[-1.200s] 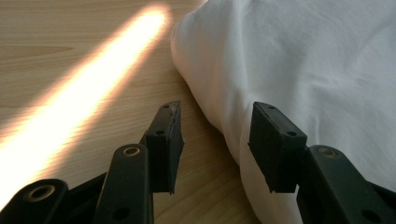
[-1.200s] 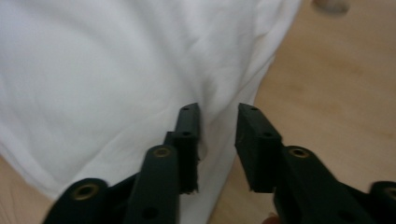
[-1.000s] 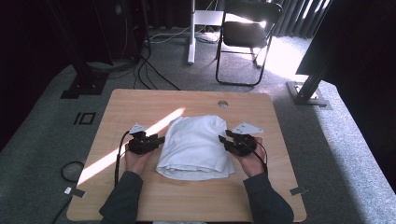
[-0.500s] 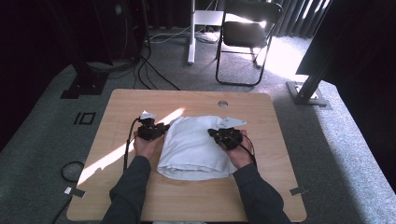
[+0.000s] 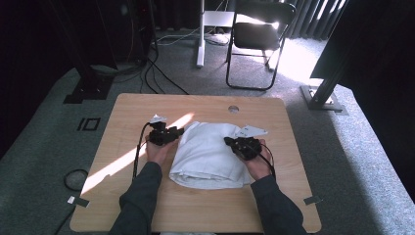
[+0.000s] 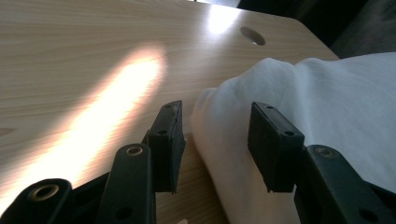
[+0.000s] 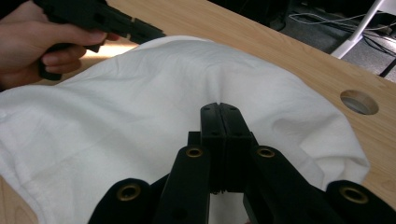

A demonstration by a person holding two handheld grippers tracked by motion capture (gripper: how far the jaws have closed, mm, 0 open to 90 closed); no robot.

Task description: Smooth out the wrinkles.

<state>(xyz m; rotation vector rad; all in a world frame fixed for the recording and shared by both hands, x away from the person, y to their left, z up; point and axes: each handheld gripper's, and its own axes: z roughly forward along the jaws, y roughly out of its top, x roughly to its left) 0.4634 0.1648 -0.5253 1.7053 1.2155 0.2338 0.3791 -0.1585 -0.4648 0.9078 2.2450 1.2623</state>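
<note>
— Two claws are on that folded white cloth (image 5: pixel 210 154), which lies in the middle of the bench (image 5: pixel 122 112).

— What's the right claw (image 7: pixel 219 108) doing?

— Its jaws are pressed together on top of the cloth, maybe pinching a bit of fabric; I can't tell.

— And the left claw (image 6: pixel 215 128)?

— Jaws apart, having just widened, straddling the cloth's near-left edge with one jaw over bare wood and the other over the fabric, not squeezing it.

— Anything else?

— A chair (image 5: pixel 257 36) stands beyond the bench.
</note>
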